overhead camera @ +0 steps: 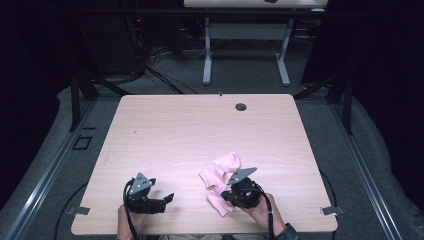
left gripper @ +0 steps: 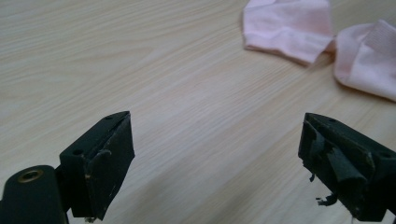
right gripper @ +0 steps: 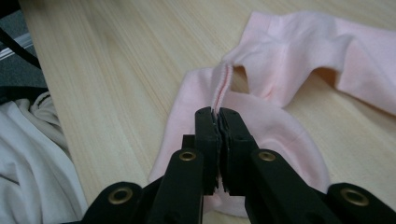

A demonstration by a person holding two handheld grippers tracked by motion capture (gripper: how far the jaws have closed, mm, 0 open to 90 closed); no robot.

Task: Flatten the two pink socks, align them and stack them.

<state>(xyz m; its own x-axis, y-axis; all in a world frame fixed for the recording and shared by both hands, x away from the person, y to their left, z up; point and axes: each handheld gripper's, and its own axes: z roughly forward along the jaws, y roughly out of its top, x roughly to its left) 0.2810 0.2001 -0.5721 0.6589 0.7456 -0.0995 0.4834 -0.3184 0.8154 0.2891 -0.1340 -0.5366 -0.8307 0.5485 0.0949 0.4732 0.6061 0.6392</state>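
One pale wooden counter carries the work, and on it lies pink cloth, near the front edge and right of centre. In the high view the cloth reads as two or three lobes, but whether it is one garment or two small pieces I cannot tell; in the left gripper view it shows as two pink folds at the top right, both cut off by the frame. There are two grippers, one in each of the person's hands. The left gripper sits near the front edge, to the left of the cloth and apart from it, with its fingers spread wide over bare wood and nothing between them; their pads look worn and frayed. The right gripper is down on the pink cloth, its fingers pressed together and pinching a seamed edge of the fabric, which rises in a small ridge just ahead of the tips. In the high view the body of this gripper and its grey plate cover the spot where the pinch happens. One round dark hole sits in the counter near the far edge. A bit of white cloth shows at the lower left of the right gripper view, off the counter's edge and cut off by the frame. Behind the counter stands one white-legged table, mostly in shadow.
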